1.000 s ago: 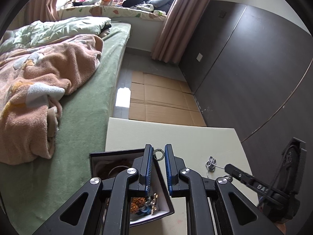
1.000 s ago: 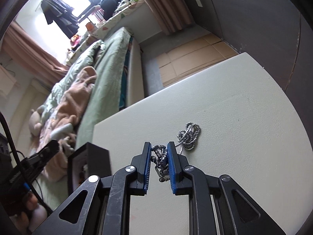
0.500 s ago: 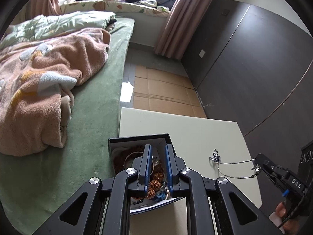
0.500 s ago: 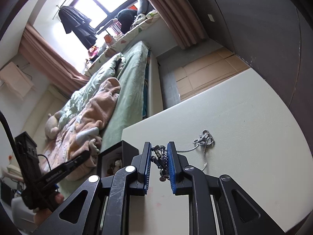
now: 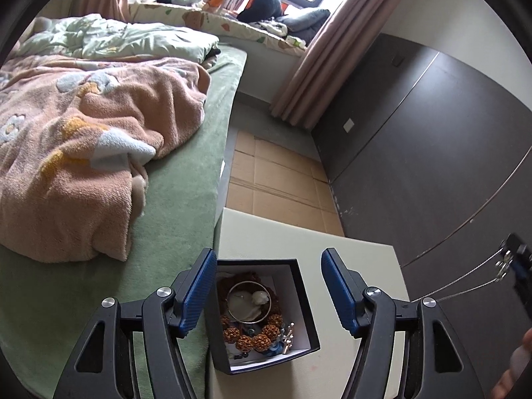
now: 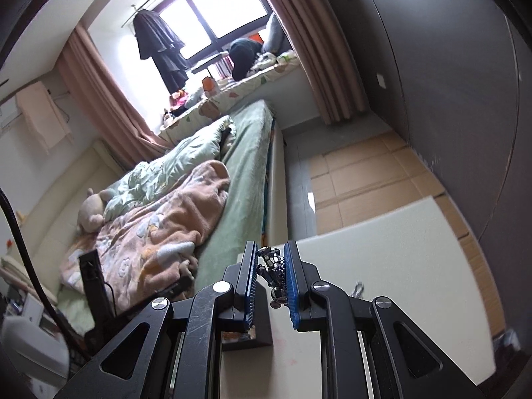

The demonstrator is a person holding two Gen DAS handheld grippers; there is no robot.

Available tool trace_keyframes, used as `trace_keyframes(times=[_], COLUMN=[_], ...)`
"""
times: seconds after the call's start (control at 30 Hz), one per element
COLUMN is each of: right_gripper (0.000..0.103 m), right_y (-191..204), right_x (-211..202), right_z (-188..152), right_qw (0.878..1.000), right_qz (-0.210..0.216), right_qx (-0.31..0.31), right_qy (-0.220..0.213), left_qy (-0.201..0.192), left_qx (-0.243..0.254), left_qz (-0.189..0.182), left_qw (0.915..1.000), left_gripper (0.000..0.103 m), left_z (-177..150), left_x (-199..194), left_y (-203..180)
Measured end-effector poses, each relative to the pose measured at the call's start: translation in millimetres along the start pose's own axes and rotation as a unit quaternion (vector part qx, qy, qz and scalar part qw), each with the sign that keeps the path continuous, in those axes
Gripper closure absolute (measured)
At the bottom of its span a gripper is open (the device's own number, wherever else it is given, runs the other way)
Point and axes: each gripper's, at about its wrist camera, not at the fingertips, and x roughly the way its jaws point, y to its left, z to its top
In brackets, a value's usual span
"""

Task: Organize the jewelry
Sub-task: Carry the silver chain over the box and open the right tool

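A black jewelry box [image 5: 301, 286] with a white inside stands on the pale table [image 5: 359, 252]. In it lie a brown beaded bracelet [image 5: 252, 337], a silver bangle [image 5: 249, 302] and small trinkets. My left gripper [image 5: 267, 256] hovers over the box, its jaws opening with nothing between the pads. My right gripper [image 6: 271, 246] is shut on the silver necklace [image 6: 274, 267], pinching its beaded clasp end. In the left wrist view that right gripper [image 5: 517, 266] is high at the right edge, and the necklace chain [image 5: 465, 282] hangs taut from it. The chain's lower end is hidden behind my left finger.
A bed with a green sheet [image 5: 173, 206] and a peach blanket [image 5: 83, 153] runs along the table's left side. Cardboard sheets [image 5: 279, 176] cover the floor beyond the table. A dark wall panel [image 5: 432, 153] stands close on the right.
The left gripper carried a small ring over the box and opened its jaws. The right gripper rose with the necklace, pulling the chain up off the table.
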Motion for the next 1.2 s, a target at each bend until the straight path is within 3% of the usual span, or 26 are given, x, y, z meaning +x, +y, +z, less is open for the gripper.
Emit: trace_keyframes(times=[0.2,0.4,0.77,1.2], right_gripper=[0.086,0.086,0.086,0.086], right_y=[44.8,88.9,160.9,161.1], right_x=[-29.3,-50.6,-51.0,0.7], right_z=[35.2,60.4,82.5,79.5], right_qw=[0.999,0.996,0.991,0.993], right_qz=[-0.011,-0.009,0.011,0.009], right_qx=[-0.036,-0.069,-0.119,-0.113], right_qy=[-0.027,-0.049,-0.06,-0.033], left_qy=[-0.013,-0.03,-0.027,-0.028], left_qx=[-0.02,-0.051,-0.071,-0.098], left_qz=[-0.007,0.001,-0.011,-0.021], left_qw=[0.9997,0.9982,0.997,0.9945], left_gripper=[0.036,0.015,0.015,0.014], left_z=[7.5,10.1,12.0,15.8], left_x=[-11.1,-22.5,-26.9,-31.1], left_y=[21.2,43.1,57.9,77.0])
